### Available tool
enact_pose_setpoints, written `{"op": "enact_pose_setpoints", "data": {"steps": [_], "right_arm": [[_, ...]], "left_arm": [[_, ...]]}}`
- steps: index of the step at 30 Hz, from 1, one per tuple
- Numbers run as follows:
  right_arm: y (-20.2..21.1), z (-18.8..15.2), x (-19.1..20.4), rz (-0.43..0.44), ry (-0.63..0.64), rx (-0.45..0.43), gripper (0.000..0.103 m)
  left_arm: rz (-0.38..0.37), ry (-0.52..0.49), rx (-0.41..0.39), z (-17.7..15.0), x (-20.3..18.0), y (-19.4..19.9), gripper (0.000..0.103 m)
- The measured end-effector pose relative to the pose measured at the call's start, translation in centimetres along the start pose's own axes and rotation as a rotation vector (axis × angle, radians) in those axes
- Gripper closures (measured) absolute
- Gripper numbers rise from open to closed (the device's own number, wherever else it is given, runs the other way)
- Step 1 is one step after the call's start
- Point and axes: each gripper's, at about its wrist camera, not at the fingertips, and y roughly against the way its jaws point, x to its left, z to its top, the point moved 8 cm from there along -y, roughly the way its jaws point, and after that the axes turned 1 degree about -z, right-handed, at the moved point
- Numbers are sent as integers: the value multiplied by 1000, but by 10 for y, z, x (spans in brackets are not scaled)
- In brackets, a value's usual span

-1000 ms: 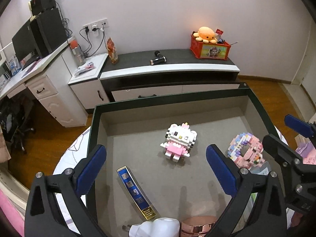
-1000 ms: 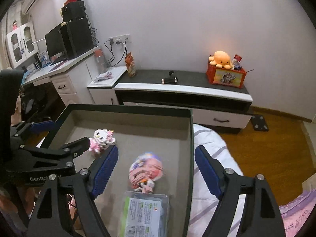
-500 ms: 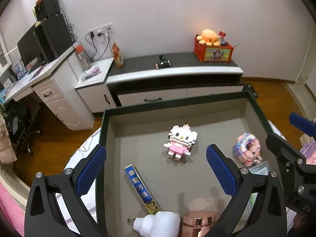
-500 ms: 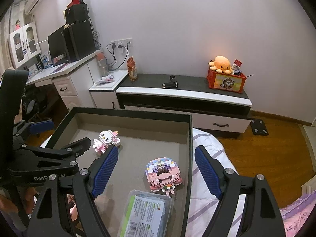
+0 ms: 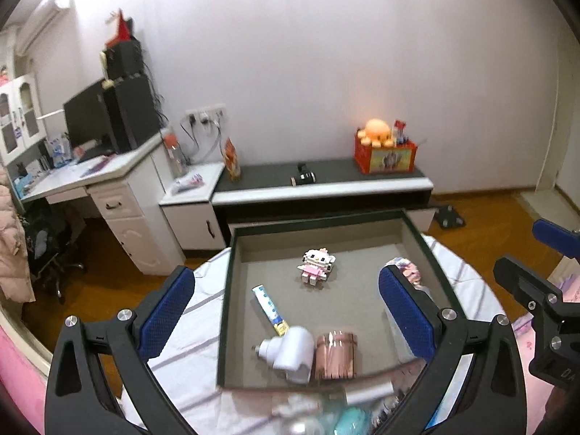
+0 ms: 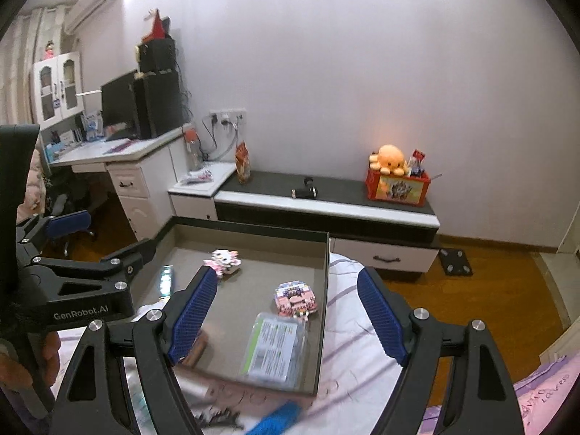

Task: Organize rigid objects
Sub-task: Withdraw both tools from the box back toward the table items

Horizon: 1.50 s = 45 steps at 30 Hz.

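With both grippers, left [image 5: 286, 308] and right [image 6: 286, 311], released and empty above the box [image 5: 226, 290], I target 1 loose item near its front rim, descending squarely, jaws straddling it.

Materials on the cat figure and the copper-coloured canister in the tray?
Cat figure: looks like small plastic building bricks, matte white and pink, stepped blocky edges. Canister: probably metal or metallised plastic, glossy rose-gold with streaky vertical reflections; cannot tell which.
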Motion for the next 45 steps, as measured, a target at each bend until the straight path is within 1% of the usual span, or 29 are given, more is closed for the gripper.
{"op": "enact_pose_setpoints", "data": {"steps": [4, 8, 10, 13, 16, 18, 21, 25, 28, 32, 35, 41, 45], "right_arm": [[42, -6, 6, -14, 7, -41, 22], [78, -21, 14, -13, 5, -72, 22], [95, -31, 18, -28, -2, -86, 22], [112, -47, 21, -38, -47, -95, 22], [127, -62, 25, -29, -76, -99, 22], [134, -70, 24, -52, -79, -103, 22], [143, -84, 23, -79, -96, -100, 22], [148, -101, 25, -68, -111, -73, 22], [150, -105, 22, -79, -118, -65, 22], [153, -109, 19, -76, -126, -63, 22], [148, -110, 15, -81, -128, -51, 22], [131, -114, 10, -82, -133, -14, 22], [111, -118, 6, -98, -132, 32, 22]], "left_arm": [[0, 12, -71, -7, 0, 47, 0], [-1, 7, -120, -22, -5, 87, 0], [-3, 10, -132, -31, -7, 100, 0], [-12, 27, -142, -51, -7, 117, 0], [-4, 32, -146, -71, -7, 130, 0], [7, 36, -138, -86, -5, 136, 0], [17, 56, -135, -101, -2, 140, 0], [53, 49, -134, -113, 2, 145, 0], [34, 54, -119, -117, 2, 146, 0], [42, 48, -124, -118, 1, 148, 0], [30, 42, -110, -120, -2, 145, 0], [16, 22, -38, -128, -8, 123, 0], [19, 17, 14, -134, -7, 100, 0]]}}
